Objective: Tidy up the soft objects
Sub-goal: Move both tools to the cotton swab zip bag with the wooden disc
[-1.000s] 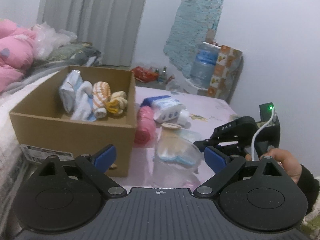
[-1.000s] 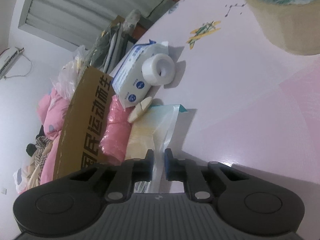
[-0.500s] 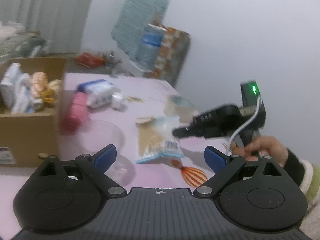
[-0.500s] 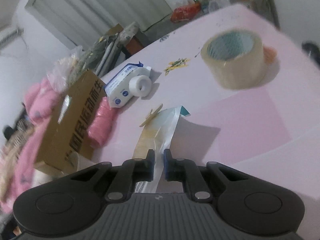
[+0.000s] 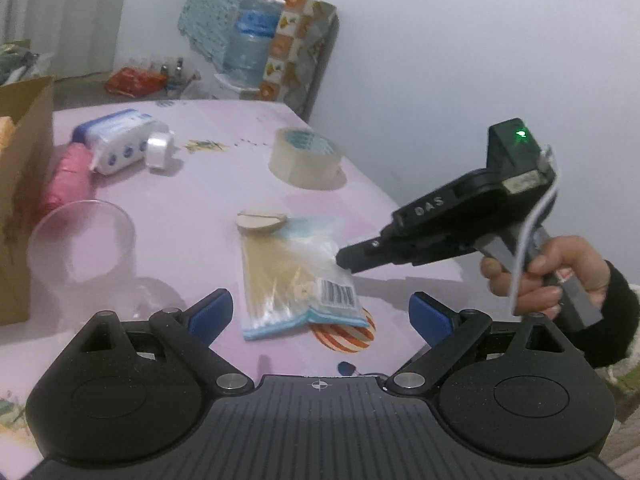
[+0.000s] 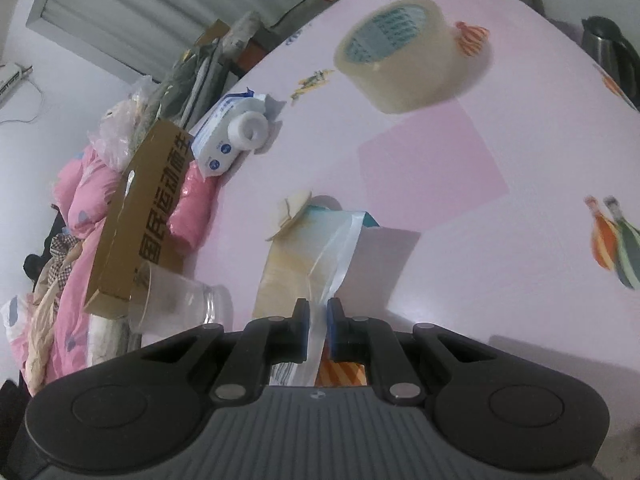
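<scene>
A clear plastic bag of cotton swabs [image 5: 296, 280] lies on the pink table, a barcode label near its front end. My right gripper [image 6: 318, 312] is shut on the bag's [image 6: 308, 256] edge, the film pinched between its blue pads. In the left wrist view that right gripper [image 5: 348, 260] comes in from the right, held by a hand [image 5: 548, 276]. My left gripper [image 5: 320, 312] stands open just in front of the bag, nothing between its fingers. A round beige pad [image 5: 260, 221] rests at the bag's far end.
A cardboard box [image 5: 24, 184] stands at the left, a pink roll [image 5: 66, 180] and a clear glass [image 5: 82, 248] beside it. A blue-and-white tissue pack [image 5: 116, 146], a small white tape roll [image 5: 158, 148] and a big tape roll [image 5: 306, 156] lie farther back. A kettle [image 6: 608, 52] stands off the table's right.
My left gripper has swung right, away from the box, and now faces the bag. The right gripper has pulled the bag toward the table's front right, away from the box and glass.
</scene>
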A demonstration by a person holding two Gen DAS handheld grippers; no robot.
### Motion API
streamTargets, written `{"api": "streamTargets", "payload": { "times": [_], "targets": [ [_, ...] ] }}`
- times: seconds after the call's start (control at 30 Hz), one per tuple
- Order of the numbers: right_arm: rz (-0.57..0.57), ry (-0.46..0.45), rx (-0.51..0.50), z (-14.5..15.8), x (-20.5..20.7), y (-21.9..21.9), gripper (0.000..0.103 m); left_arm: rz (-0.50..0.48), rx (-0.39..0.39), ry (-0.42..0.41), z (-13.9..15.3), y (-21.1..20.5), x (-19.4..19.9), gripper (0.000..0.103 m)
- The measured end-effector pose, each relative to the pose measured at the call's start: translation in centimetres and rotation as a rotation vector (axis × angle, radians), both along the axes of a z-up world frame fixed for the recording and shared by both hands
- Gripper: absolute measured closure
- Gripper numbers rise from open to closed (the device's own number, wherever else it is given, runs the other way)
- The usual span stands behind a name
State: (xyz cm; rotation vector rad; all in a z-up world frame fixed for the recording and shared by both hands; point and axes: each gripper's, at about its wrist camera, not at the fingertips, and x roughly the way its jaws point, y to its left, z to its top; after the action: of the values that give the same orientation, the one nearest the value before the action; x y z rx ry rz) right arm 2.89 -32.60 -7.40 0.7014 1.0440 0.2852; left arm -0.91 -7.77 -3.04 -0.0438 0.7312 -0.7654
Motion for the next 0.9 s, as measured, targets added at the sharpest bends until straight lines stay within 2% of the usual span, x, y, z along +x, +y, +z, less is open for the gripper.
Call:
{"api": "streamTargets", "payload": {
  "times": [0.2,0.33,0.47,0.57,0.63,0.67,0.7,0.73,0.77,0.9],
  "targets": [
    [0.039,-0.005,0.013,-0.8,-1.8,-0.7,0.102,-0.022,0.037,0.010,-0.5,-1.9,1.0,0.008],
    [0.028,-0.029,0.019,-0.7,-2.5,-1.1,0.099,-0.026,0.097,0.005,-1.2,-3.6,1.5,0.006],
    [0.008,-0.074,0.011,0.1,-2.6,-1.9,0.099,-0.010,0.178,-0.018,-2.1,-5.3,1.7,0.006],
    [0.018,-0.143,-0.011,1.5,-2.5,-2.0,0.099,0.011,0.214,-0.031,-2.6,-6.0,2.1,0.006],
    [0.045,-0.178,-0.006,2.1,-1.9,-1.8,0.094,0.034,0.234,-0.031,-3.1,-6.3,2.5,0.006],
    [0.062,-0.191,-0.004,2.3,-1.5,-1.5,0.082,0.043,0.242,-0.030,-3.3,-6.5,2.7,0.006],
    [0.081,-0.203,-0.005,2.5,-1.1,-1.0,0.061,0.051,0.251,-0.026,-3.7,-6.5,2.9,0.006],
    [0.100,-0.217,-0.011,2.6,-0.6,-0.6,0.053,0.054,0.254,-0.019,-3.9,-6.6,3.0,0.006],
    [0.121,-0.234,-0.020,2.6,-0.1,0.0,0.048,0.055,0.250,-0.008,-4.1,-6.5,3.2,0.007],
    [0.188,-0.262,-0.070,2.4,2.0,1.9,0.049,0.054,0.235,0.005,-4.6,-6.2,3.3,0.009]
  ]
}}
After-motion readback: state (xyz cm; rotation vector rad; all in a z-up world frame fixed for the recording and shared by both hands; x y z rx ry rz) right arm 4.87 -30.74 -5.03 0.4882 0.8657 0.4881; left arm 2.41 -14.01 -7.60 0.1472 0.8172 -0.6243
